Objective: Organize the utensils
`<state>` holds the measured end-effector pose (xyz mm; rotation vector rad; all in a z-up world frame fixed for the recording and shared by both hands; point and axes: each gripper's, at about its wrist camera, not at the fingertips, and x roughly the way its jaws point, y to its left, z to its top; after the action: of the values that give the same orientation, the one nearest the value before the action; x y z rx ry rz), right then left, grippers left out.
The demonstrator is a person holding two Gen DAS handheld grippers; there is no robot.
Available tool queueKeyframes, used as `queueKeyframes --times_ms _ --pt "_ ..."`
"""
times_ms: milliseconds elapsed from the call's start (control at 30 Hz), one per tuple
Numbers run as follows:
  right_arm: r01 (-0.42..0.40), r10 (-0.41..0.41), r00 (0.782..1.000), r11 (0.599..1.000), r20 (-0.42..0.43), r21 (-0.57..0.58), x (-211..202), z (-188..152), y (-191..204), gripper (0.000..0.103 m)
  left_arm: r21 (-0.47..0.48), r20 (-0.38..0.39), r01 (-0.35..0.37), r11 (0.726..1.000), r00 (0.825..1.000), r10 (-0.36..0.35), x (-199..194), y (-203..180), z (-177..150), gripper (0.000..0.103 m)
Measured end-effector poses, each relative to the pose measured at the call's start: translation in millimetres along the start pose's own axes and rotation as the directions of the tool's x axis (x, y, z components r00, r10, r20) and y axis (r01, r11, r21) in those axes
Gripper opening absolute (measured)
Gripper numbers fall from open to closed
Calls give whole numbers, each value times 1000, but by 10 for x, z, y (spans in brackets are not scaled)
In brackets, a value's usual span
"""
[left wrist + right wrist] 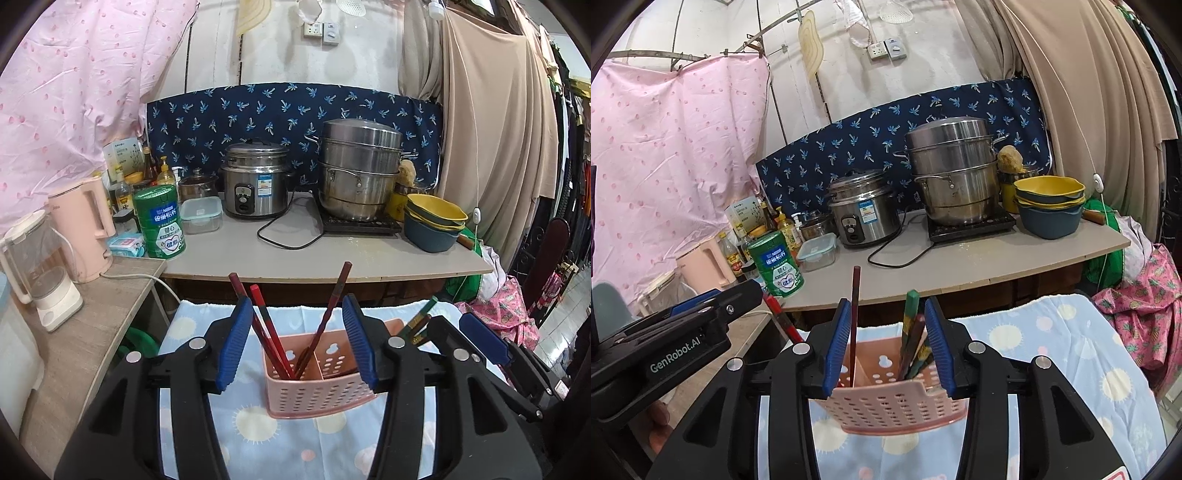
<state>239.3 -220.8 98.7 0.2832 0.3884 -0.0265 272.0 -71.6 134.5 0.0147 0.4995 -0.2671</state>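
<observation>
Left gripper (pixel 297 347): nearest my left lens; blue fingers (pixel 236 343) spread wide, straddling the pink caddy, holding nothing.
Right gripper (pixel 884 349): fingers likewise parted either side of the caddy, nothing clamped; I cannot tell whether the pads touch its walls.
Pink caddy (pixel 314 391): landmark; perforated plastic, two compartments, standing on the sun-print cloth (pixel 258 435).
Red chopsticks (pixel 266 325): in the caddy's left compartment, leaning left, tips up.
Dark chopstick (pixel 328 306): same compartment, leaning right across the divider line.
Green-tipped chopsticks (pixel 912 332): in the caddy's right compartment, bunched, tilted slightly.
Desk (pixel 332 258): beyond the caddy, carrying the cookware.
Rice cooker (pixel 255 181): on the desk, behind the caddy, cord trailing forward; its blue label is too small to read.
Steamer pot (pixel 358 166): right of the cooker, on a hob.
Stacked bowls (pixel 432 221): yellow over blue, far right of the desk.
Green tin (pixel 160 225): behind-left of the caddy; "Nestlé" logo and Chinese characters legible in part.
Pink kettle (pixel 85 225): left of the tin.
Writing: "GenRobot.AI" on the left gripper's body, seen from the right wrist view.
Step in hand: by my judgement, sorting is near done; all visible utensils stand in the caddy.
Next move: likely straighten the leaning dark chopstick or lift the caddy; either needs a slow closure, since the thin plastic may flex or tip.
</observation>
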Motion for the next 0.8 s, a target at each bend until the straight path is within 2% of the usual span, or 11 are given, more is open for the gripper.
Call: queueKeyframes --times_ms 233,400,467,800 --pt "18 -18 999 1000 -31 1 -227 -152 -26 41 2 -26 3 1000 1000 -3 -158 -53 -165 50" --pt "32 -32 998 999 -47 -2 -402 -280 -29 50 7 -49 7 1000 999 -7 -284 -95 -321 52" --pt "40 -41 997 999 -58 -6 -467 -330 -29 50 7 -58 8 1000 998 -7 -336 -111 -395 56" --pt "67 -69 992 998 -104 -20 -763 -629 -32 50 1 -104 9 1000 995 -9 -557 -164 -714 57"
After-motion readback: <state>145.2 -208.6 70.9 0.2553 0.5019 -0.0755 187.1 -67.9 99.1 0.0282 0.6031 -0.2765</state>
